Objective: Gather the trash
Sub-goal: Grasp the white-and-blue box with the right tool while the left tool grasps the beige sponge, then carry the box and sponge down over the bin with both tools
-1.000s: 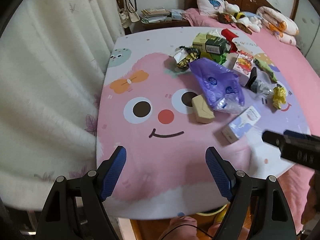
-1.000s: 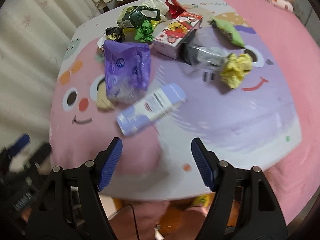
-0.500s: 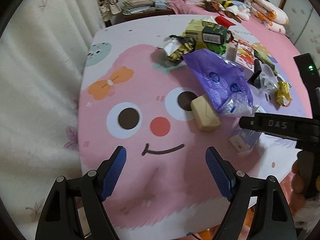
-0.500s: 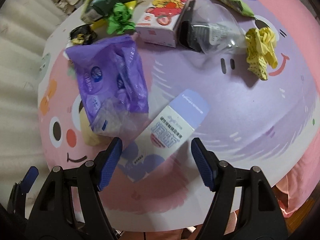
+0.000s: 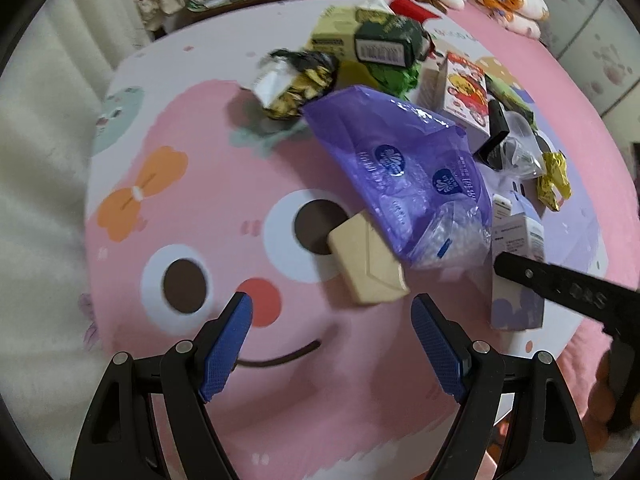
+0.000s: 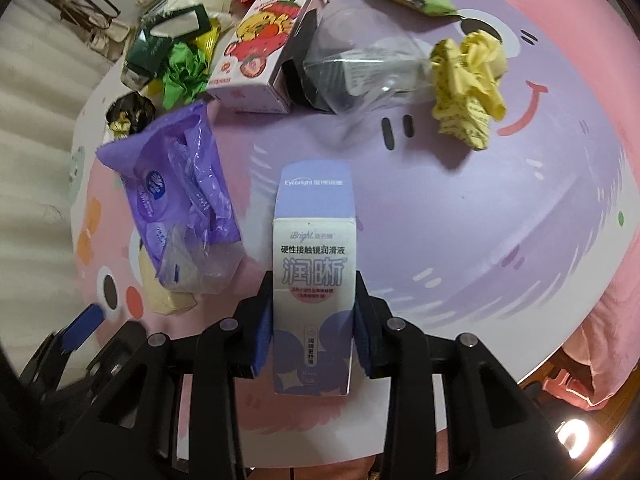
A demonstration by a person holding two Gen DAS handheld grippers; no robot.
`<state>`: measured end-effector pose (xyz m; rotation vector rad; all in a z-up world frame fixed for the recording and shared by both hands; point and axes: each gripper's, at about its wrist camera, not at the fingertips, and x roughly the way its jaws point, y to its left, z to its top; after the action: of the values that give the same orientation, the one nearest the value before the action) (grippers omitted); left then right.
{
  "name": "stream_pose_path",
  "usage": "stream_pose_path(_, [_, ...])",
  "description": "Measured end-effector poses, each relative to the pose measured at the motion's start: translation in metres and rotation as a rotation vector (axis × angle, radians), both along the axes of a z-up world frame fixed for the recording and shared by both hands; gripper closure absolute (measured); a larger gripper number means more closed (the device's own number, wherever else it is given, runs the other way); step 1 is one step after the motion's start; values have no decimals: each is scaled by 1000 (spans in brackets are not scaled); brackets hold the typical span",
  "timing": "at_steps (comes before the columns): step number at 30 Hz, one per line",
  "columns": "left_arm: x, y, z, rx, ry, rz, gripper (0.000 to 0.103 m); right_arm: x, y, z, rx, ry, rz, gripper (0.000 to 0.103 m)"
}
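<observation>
Right gripper (image 6: pixel 314 314) clamped on the lavender eye-drop carton (image 6: pixel 314 280) — blue pads pressing both long sides, carton lying on the table (image 6: pixel 480 220) near its front edge. Left gripper (image 5: pixel 332 344) spread wide, holding nothing, low over the pink tabletop. Just beyond it: beige box (image 5: pixel 366 262), partly under the purple plastic bag (image 5: pixel 400 168). Farther back — crumpled yellow wrapper (image 6: pixel 468 88), strawberry carton (image 6: pixel 264 44).

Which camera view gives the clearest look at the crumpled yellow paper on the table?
The right wrist view: the crumpled yellow paper lies large and unobstructed on the purple print. The left wrist view shows it only small near the right side, beyond the clear plastic wrapper.
</observation>
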<state>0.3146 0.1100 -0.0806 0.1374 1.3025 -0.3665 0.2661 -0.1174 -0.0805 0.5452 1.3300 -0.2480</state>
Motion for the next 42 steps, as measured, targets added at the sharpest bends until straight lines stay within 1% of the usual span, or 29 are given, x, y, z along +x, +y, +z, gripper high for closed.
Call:
stream_pose_path(5, [19,-14,-12,13,25,-32,20,-19,-3,5,17,-20,-8,72])
stream_pose_path(8, [26,-20,-22,33,51,-46,20,-33,-3,6,30,-16,-14,72])
stream_pose_path(10, [28,-24,-27,32,64,-59,20,-42,-2,6,37,-12,-18,72])
stream_pose_path(17, [34,-41,-38,79,40,-106,21,-60,-8,0,53,5,-40,72])
stream_pose_path(19, [38,-45,-41,83,44,-108,24,-63,-8,-2,52,6,-42,72])
stream_pose_path(21, [42,-48,-43,74,60,-101,32,-65,-6,-4,46,8,-41,72])
stream_pose_path(22, [45,-49,-43,67,68,-99,34,-65,-6,-4,46,8,-41,72])
stream_pose_path(25, [52,-53,-43,66,63,-101,42,-65,-4,-4,47,9,-45,72])
stream_pose_path(27, [51,-55,-41,61,61,-105,52,-71,-7,-4,46,9,-50,72])
stream_pose_path(29, [52,-55,-40,59,59,-100,53,-75,-10,-3,52,11,-56,72])
stream_pose_path(35, [36,-47,-39,30,57,-59,54,-82,-11,-2,62,19,-50,72])
stream_pose_path(38, [17,-39,-38,5,69,-18,54,-86,-7,-2,64,24,-25,72])
stream_pose_path(42, [-11,-36,-35,1,69,18,54,-92,2,-2,71,23,39,72])
